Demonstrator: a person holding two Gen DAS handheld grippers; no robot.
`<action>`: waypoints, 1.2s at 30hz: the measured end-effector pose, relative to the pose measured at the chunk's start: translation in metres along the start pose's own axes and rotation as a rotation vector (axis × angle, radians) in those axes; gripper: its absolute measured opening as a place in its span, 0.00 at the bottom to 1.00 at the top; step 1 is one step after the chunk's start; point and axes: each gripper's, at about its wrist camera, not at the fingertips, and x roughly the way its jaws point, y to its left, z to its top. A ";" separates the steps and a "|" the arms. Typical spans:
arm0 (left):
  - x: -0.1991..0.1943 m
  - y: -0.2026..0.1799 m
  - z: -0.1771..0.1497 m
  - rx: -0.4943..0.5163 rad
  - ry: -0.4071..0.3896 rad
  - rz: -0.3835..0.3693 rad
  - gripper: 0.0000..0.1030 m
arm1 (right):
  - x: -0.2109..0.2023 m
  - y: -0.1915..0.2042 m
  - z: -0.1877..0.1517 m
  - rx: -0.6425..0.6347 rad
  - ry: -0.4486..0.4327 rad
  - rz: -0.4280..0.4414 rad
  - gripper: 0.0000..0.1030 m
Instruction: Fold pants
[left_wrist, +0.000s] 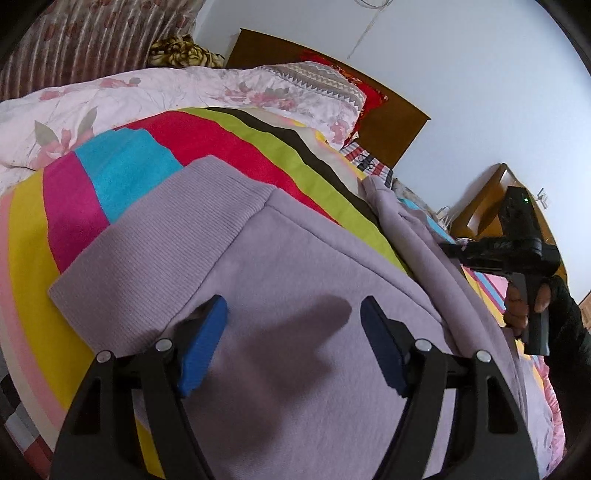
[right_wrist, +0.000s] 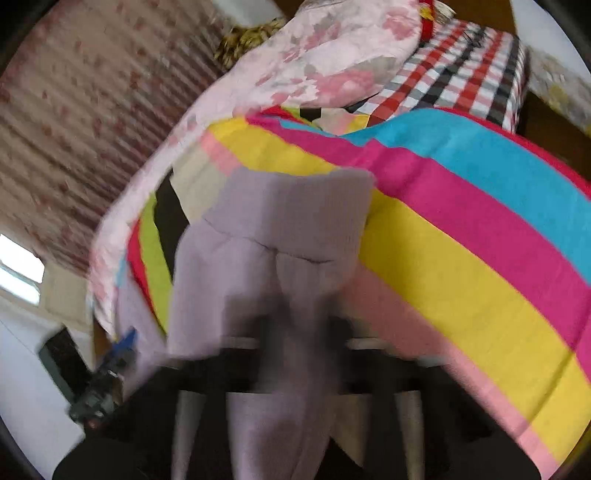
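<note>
The lilac pants (left_wrist: 295, 258) lay spread on the striped blanket (left_wrist: 147, 166), left gripper (left_wrist: 293, 343) hovering over them just below the waistband with fingers released, right gripper (right_wrist: 295, 332) clenched on a bunched bit, probably to start the fold.

- Support: a bed (left_wrist: 373, 162), wooden headboard (left_wrist: 391, 122) standing against a pale wall.
- Directly on it: a striped blanket (left_wrist: 129, 166) with bands of yellow, magenta, cyan, red, lime and black, spread flat.
- A floral quilt (left_wrist: 92, 99), pink on white, lay bunched along the blanket's far edge, up toward the headboard.
- A red, white and black checked cloth (right_wrist: 454, 70) covered the bed beyond the blanket.
- Lilac pants (left_wrist: 295, 258) lay on the striped blanket, ribbed waistband (left_wrist: 155, 236) flat on the coloured bands; one part was lifted off the surface.
</note>
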 end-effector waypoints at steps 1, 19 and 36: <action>-0.001 0.001 0.000 -0.001 -0.003 -0.011 0.73 | -0.003 0.011 -0.001 -0.054 -0.024 -0.025 0.12; -0.114 0.056 -0.044 -0.386 -0.182 -0.154 0.82 | -0.011 0.234 -0.050 -0.476 0.003 0.329 0.76; -0.083 0.058 -0.030 -0.310 -0.098 -0.126 0.62 | -0.082 0.158 -0.170 -0.626 -0.068 0.094 0.49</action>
